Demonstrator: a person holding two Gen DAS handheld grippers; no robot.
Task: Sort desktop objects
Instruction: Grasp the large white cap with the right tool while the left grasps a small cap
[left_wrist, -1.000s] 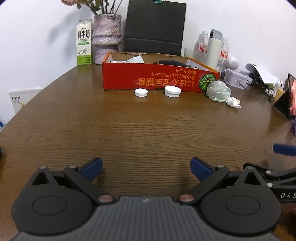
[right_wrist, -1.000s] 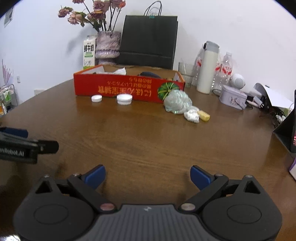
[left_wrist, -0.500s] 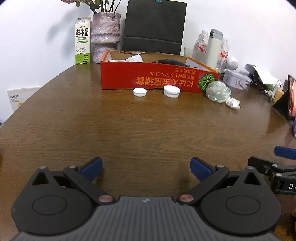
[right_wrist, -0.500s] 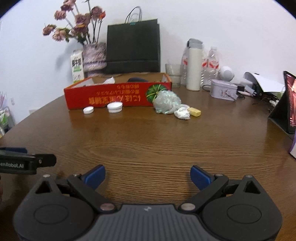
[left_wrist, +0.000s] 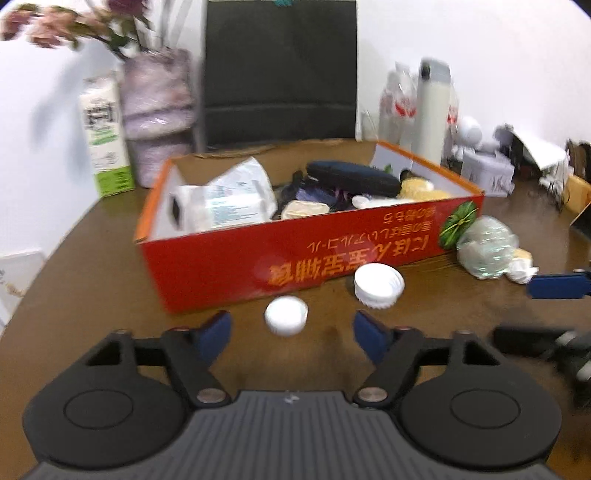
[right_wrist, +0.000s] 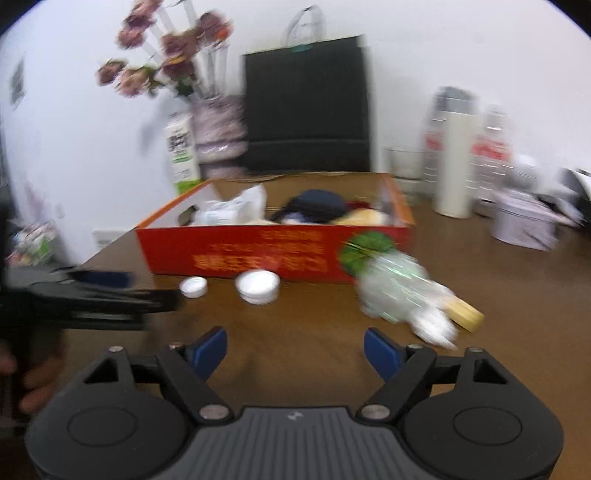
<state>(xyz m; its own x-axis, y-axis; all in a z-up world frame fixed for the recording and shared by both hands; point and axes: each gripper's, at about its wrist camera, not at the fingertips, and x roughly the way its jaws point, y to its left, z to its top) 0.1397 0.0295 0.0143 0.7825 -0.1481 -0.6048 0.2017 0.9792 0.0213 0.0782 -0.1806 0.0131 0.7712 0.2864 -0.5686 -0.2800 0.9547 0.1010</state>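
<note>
Already red box (left_wrist: 295, 258) part-filled; two white caps (left_wrist: 286, 315), crumpled wrap (right_wrist: 395, 288) left on desk (left_wrist: 110, 277); left tool (left_wrist: 291, 332) and right tool (right_wrist: 295, 350) both apart, narrowing, empty.

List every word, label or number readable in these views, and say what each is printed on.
Red box: a line of large yellow characters along its front, upside down and motion-blurred; not legible.
Milk carton: dark characters above a green band, too blurred to read.
White packet inside the box: fine print, too small.
Nothing else legible.
</note>
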